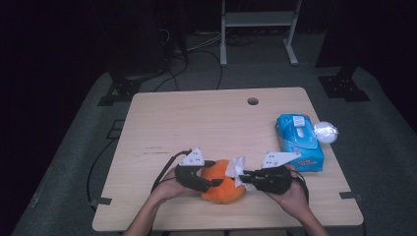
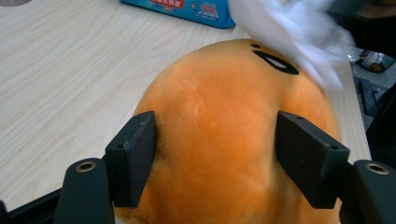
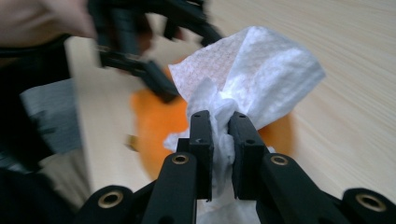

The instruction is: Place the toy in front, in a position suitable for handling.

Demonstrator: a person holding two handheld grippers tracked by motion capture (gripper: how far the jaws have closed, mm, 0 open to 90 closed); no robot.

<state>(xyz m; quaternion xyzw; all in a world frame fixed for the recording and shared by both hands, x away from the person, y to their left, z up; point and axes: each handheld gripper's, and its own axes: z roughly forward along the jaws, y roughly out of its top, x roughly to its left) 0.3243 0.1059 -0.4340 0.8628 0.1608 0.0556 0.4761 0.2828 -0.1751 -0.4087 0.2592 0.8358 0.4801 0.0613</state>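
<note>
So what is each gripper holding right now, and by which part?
The right gripper pinches a white tissue at its bunched lower end. The left gripper clasps the orange plush toy by its rounded sides.

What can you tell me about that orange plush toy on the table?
The orange plush toy is a rounded, fuzzy ball with a black stitched mark near its top. It sits on the wooden table near the front edge. The left gripper clasps its sides, while the right gripper presses a crumpled white tissue against it.
</note>
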